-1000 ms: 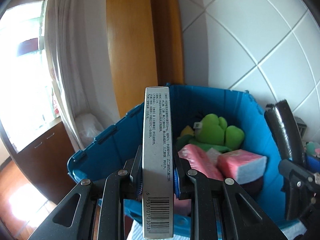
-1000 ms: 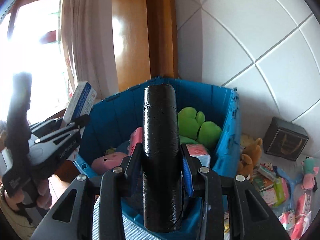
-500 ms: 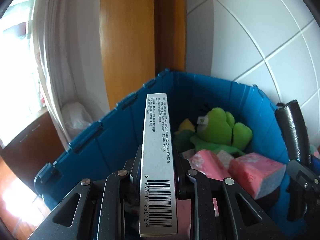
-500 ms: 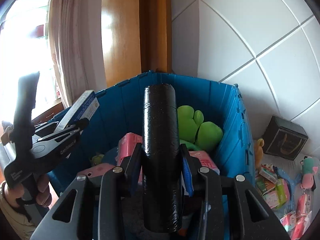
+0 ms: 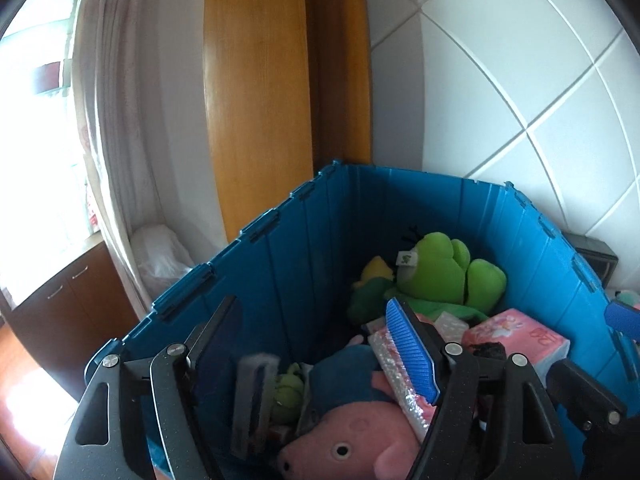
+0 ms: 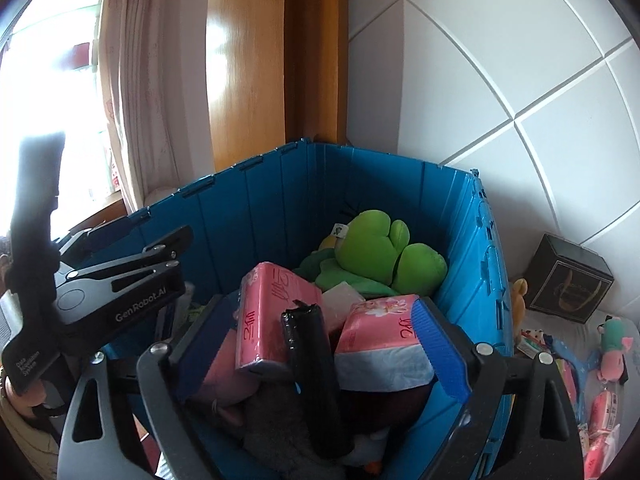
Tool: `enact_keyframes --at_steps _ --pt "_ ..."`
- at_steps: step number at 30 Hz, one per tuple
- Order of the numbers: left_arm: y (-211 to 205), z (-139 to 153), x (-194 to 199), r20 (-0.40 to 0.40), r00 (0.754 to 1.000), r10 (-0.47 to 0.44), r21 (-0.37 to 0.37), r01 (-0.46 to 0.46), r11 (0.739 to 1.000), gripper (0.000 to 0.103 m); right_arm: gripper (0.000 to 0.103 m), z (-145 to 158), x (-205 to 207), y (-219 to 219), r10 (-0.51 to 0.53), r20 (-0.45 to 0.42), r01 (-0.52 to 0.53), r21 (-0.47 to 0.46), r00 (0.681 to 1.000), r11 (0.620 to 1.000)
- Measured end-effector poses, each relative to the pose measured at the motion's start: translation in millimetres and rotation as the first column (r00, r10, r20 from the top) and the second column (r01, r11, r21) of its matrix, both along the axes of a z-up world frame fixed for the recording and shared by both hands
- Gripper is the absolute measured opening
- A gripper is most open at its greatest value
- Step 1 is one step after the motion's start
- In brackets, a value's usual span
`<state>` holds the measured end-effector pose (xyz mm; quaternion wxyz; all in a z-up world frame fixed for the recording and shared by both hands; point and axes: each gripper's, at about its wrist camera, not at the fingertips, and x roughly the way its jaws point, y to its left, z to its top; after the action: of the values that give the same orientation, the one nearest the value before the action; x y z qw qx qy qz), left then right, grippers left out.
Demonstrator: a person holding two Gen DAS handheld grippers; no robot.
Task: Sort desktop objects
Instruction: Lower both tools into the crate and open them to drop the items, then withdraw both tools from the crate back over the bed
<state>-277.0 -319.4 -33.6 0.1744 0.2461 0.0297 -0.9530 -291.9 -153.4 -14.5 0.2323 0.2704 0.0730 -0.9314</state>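
My left gripper [image 5: 312, 308] is open above the blue bin [image 5: 256, 236], its jaws spread wide. The grey box [image 5: 254, 400] shows as a blur below them, loose inside the bin beside a pink pig plush [image 5: 344, 440]. My right gripper [image 6: 318, 304] is open too, over the same bin [image 6: 400, 184]. The black roll [image 6: 314, 380] lies free between its fingers, leaning on pink tissue packs [image 6: 272, 320]. At the left of the right wrist view, the left gripper [image 6: 176, 250] is held by a hand.
A green plush [image 6: 380, 256] fills the bin's far corner. Right of the bin stand a dark box [image 6: 568, 284] and several small toys and packets [image 6: 600, 408] on the table. Tiled wall, a wooden post and a curtain are behind.
Both grippers moved forward over the bin and opened. The box left the left gripper and dropped into the bin; the black roll left the right gripper and rests on the pile.
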Motion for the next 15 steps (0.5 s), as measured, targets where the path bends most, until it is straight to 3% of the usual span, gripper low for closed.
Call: enact_keyframes --at_steps 3,5,7,15 --pt "0.5 0.3 1.6 0.002 1.000 -0.003 0.002 0.003 1.000 0.077 0.094 -1.0 0.6 1.5 -0.005 0.008 0.005 -0.008 1.000 1.000" --pt "0.9 -0.3 3.8 0.004 1.000 -0.008 0.014 0.008 1.000 0.081 0.103 -0.4 3.2 5.6 -0.020 0.002 0.020 -0.016 1.000 1.000" --pt "2.9 -3.4 9.3 0.006 1.000 -0.021 0.047 0.020 0.999 0.081 0.103 3.6 6.8 13.0 -0.036 -0.019 0.036 -0.027 0.999 0.999" --pt "40.7 10.0 40.7 -0.034 0.998 -0.055 0.045 0.057 0.997 0.081 0.103 22.8 32.3 56.7 -0.100 -0.065 0.096 -0.066 0.993 0.993"
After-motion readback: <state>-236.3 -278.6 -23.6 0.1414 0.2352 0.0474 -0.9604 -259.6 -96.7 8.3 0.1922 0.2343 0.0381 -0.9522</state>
